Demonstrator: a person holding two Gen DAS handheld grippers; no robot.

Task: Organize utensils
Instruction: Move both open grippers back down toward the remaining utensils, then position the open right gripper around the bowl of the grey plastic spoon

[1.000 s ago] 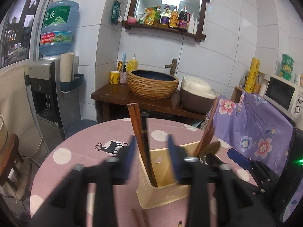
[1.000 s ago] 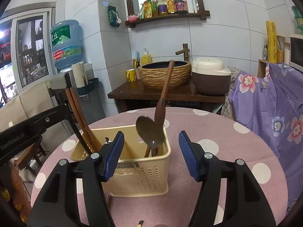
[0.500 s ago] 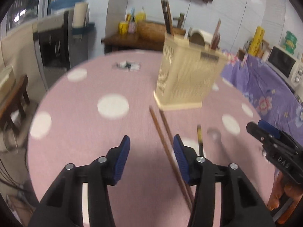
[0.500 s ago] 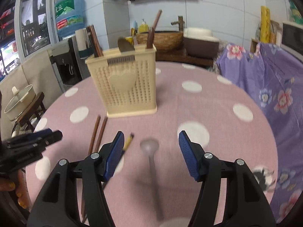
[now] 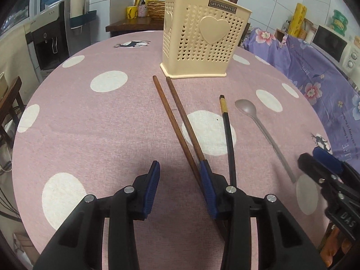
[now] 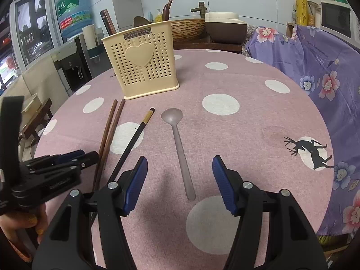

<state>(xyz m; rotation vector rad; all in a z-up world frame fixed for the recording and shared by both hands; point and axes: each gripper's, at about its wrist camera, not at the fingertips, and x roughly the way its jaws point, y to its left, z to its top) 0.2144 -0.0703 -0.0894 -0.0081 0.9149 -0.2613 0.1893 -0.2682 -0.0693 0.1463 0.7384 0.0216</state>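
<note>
Left gripper point(image 5: 178, 176): jaws wide, holding nothing, low over the worktop point(image 5: 94, 121); its right jaw sits over the near ends of the two brown chopsticks point(image 5: 177, 121).
Right gripper point(image 6: 180, 176): jaws wide, empty; the handle end of the grey spoon point(image 6: 178, 144) lies between them.
Utensils left out: brown chopsticks, one black chopstick point(image 5: 228, 135) with a gold band, and the spoon, all flat on the cloth in front of the caddy point(image 5: 202, 33).
Caddy: upright at the far side, already holding chopsticks and wooden spoons.
Step in hand: looks like a pick-up of the spoon with your right, the chopsticks with your left.
Spoon grasp: it's thin and flat, so come straight down, centre the handle between the jaws, close near mid-handle, not at the tip.
Chopstick grasp: shift left so both brown sticks fall inside the gap; they nearly touch, so take them as a pair and keep the black one out.
Edges: the round worktop's near rim is close under both grippers; don't drag anything toward you.
Open room: bare cloth between the utensils and caddy, a straight path forward.
Clearance: the two grippers are near each other; move one at a time.
Drop-in: lift high to clear the caddy rim and the handles standing in it.
</note>
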